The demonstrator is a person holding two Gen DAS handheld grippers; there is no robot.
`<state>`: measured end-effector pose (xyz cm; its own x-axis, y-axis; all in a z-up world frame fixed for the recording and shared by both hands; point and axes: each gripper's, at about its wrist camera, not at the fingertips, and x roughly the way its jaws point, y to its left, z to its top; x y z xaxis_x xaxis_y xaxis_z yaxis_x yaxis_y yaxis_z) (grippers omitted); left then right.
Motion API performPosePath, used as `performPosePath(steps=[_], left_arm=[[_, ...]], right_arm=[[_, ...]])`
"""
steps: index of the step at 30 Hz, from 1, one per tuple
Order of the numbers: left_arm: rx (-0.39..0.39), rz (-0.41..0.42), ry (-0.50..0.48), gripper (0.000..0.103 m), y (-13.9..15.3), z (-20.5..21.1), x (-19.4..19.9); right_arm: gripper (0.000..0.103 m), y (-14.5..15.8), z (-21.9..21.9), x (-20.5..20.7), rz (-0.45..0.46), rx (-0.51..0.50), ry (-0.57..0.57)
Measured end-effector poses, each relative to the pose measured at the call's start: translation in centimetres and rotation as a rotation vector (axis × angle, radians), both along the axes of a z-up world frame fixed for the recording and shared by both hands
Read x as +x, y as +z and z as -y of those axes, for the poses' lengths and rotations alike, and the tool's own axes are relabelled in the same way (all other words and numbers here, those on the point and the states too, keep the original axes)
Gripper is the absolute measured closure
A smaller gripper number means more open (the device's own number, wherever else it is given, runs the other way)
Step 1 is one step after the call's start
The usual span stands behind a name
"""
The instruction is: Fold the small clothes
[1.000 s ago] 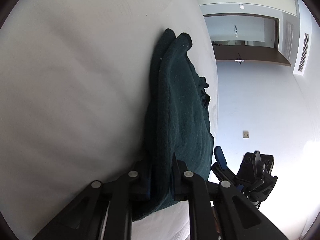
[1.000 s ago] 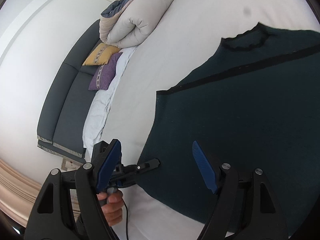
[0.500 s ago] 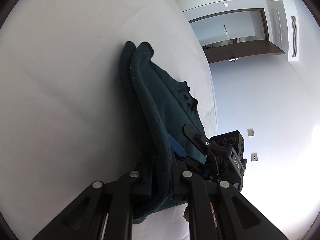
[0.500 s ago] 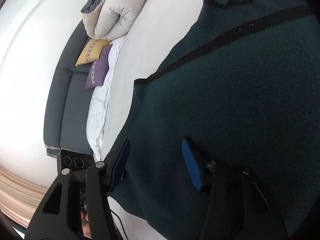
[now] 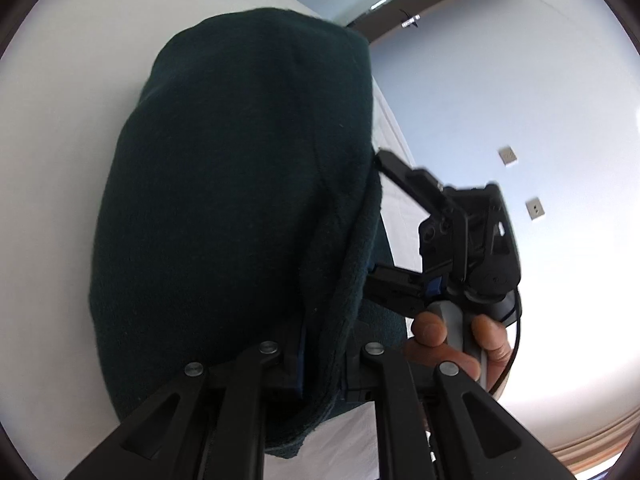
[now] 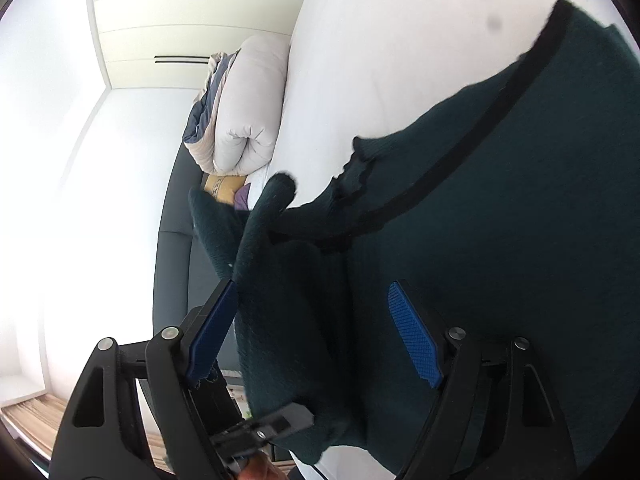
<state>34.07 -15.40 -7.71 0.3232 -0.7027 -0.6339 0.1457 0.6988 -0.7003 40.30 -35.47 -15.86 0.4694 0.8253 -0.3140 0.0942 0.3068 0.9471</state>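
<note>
A dark green knit sweater [image 5: 240, 184] lies on the white bed [image 5: 60, 160]. My left gripper [image 5: 322, 364] is shut on the sweater's edge and holds a fold of it lifted, filling the left wrist view. In the right wrist view the sweater [image 6: 500, 220] shows a black trim line and a ruffled collar. My right gripper [image 6: 316, 340] is open, its blue pads [image 6: 414, 340] on either side of a raised part of the cloth. The right gripper also shows in the left wrist view [image 5: 460, 240], held by a hand at the sweater's right edge.
A rolled white duvet [image 6: 248, 112] lies at the bed's head beside a dark grey sofa [image 6: 176, 260] with yellow and purple cushions. White wardrobe doors [image 6: 192, 32] stand behind. A white wall with sockets [image 5: 520, 120] lies past the bed's edge.
My left gripper has lifted the sweater's edge and carried it over, so the cloth now spreads across its view. My right gripper has moved in over the sweater, jaws still open.
</note>
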Motion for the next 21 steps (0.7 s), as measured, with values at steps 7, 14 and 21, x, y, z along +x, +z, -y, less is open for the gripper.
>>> performPosePath(steps=[7,14,21], left_arm=[[-0.036,0.032,-0.104,0.039,-1.2,3.7,-3.0],[0.009,0.157,-0.028,0.036,1.4,-2.6,-5.8],[-0.001,0.104,0.051,0.036,0.4,-6.3,-3.6]], right_arm=[[0.026,-1.5,5.2,-1.0,-0.014,0.027,-0.02],[0.034,0.0,2.7,-0.5,-0.018,-0.206,0.079],[0.088,0.7,-0.2,-0.5,-0.061,-0.485,0.133]])
